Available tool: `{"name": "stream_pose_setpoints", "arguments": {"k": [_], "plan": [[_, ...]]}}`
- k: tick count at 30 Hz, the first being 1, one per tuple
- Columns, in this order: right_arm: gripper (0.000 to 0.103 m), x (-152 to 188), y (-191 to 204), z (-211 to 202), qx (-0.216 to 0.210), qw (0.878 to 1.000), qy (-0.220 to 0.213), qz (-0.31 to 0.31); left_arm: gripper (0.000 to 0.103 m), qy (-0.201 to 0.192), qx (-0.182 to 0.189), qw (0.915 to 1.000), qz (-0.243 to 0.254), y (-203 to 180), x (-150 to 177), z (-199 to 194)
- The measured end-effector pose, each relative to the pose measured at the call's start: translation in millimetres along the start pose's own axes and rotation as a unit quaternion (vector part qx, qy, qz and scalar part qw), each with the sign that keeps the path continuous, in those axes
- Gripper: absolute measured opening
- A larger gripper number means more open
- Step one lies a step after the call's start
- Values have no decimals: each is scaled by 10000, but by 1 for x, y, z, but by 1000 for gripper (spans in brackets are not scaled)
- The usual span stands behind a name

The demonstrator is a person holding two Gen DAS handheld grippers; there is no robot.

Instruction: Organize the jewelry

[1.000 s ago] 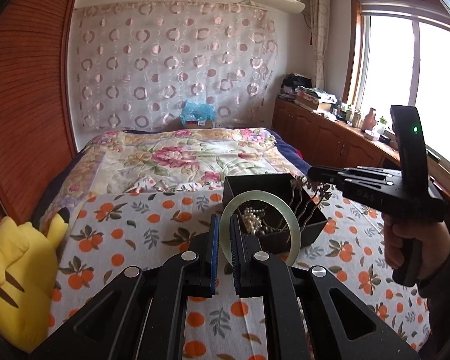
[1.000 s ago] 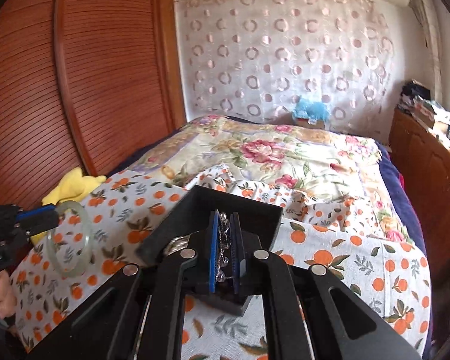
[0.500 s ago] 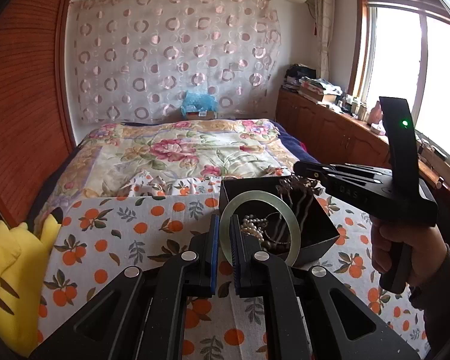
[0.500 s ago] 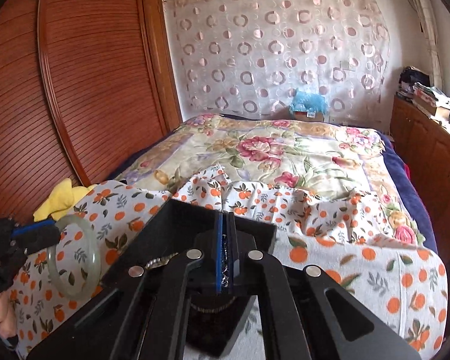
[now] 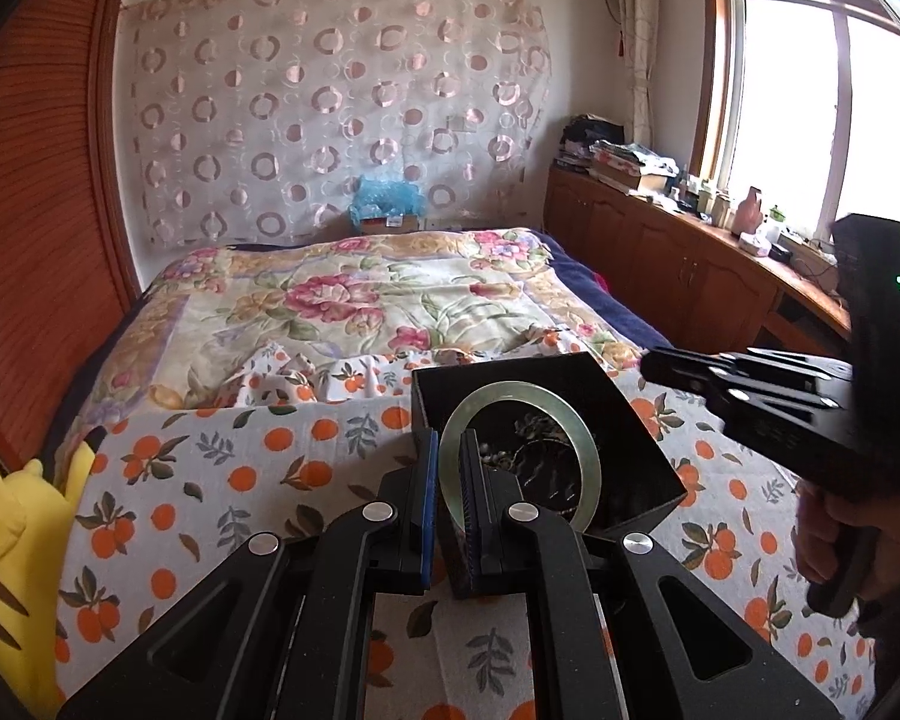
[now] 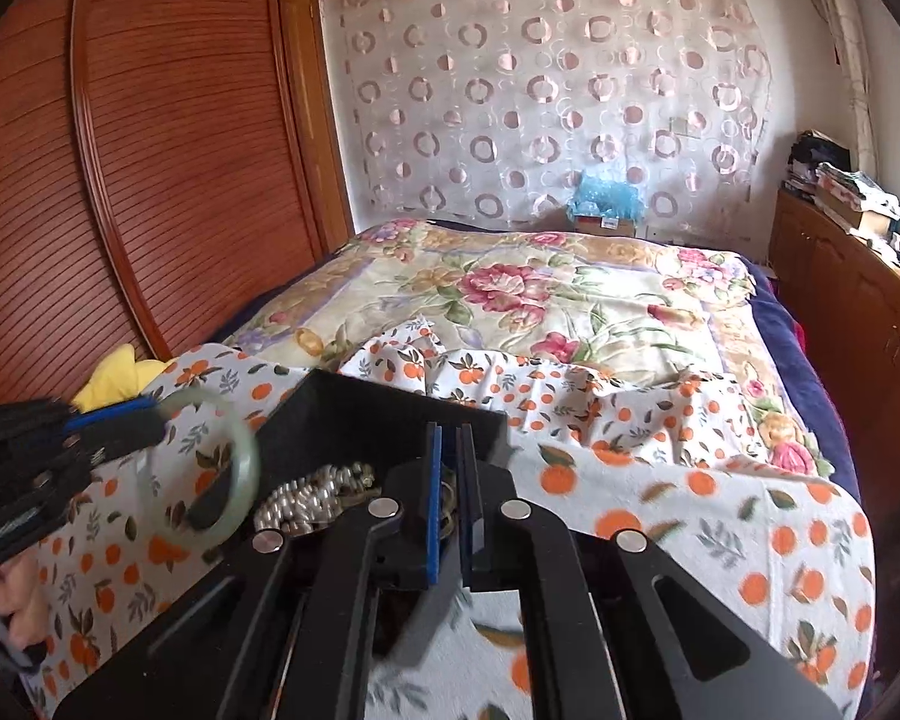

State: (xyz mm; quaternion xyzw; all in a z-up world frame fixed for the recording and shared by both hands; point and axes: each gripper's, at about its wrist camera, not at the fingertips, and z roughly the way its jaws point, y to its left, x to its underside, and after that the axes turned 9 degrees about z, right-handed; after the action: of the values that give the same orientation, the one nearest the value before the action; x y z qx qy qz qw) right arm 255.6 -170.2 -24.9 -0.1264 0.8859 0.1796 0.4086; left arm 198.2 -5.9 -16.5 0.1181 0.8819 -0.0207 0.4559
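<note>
Jade bangle [image 5: 519, 456]: pinched at its near rim by the left gripper [image 5: 447, 501], ring upright, held over the near-left corner of the black box [image 5: 642, 420] on the bed. Right gripper [image 6: 447, 516]: pads nearly together, nothing visibly held, over the same box's interior; left hand carries the piece.

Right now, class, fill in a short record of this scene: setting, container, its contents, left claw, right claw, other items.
setting: bed with orange-print cloth over a floral quilt
container: black box, open, standing on the cloth
contents: jumble of chains and beads; pieces too tangled to count
left claw: shut on a pale green bangle, held upright over the box
right claw: shut, nothing clearly between its pads, tips over the box
other items: yellow plush toy at the cloth's left edge
</note>
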Motion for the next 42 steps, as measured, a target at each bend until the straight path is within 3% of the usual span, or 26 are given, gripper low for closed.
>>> {"name": "stream_pose_setpoints", "arguments": {"k": [8, 14, 17, 21, 25, 27, 31, 40, 42], "plan": [[9, 31, -10, -39, -95, 10000, -29, -5, 7, 148, -10, 9998, 124, -8, -11, 28], [9, 57, -8, -59, -179, 9998, 68, -28, 8, 206, 80, 9996, 147, -11, -8, 21], [9, 76, -5, -68, -189, 9997, 159, -53, 23, 220, 90, 9993, 282, -16, 3, 6], [9, 99, 1, -82, -167, 9995, 265, -70, 26, 287, 229, 9982, 467, -26, 21, -15], [29, 123, 10, -101, -197, 9994, 294, -36, 45, 347, 418, 9970, 550, -34, 43, -31], [30, 133, 15, -109, -218, 9992, 323, -38, 49, 384, 478, 9965, 562, -36, 54, -39], [30, 151, 24, -121, -145, 9991, 390, -124, 69, 500, 585, 9953, 585, -42, 73, -47], [47, 180, 31, -127, -45, 9982, 587, -134, 70, 865, 913, 9906, 538, -55, 105, -43], [47, 185, 31, -125, -16, 9978, 646, -155, 64, 932, 989, 9890, 584, -61, 109, -41]]}}
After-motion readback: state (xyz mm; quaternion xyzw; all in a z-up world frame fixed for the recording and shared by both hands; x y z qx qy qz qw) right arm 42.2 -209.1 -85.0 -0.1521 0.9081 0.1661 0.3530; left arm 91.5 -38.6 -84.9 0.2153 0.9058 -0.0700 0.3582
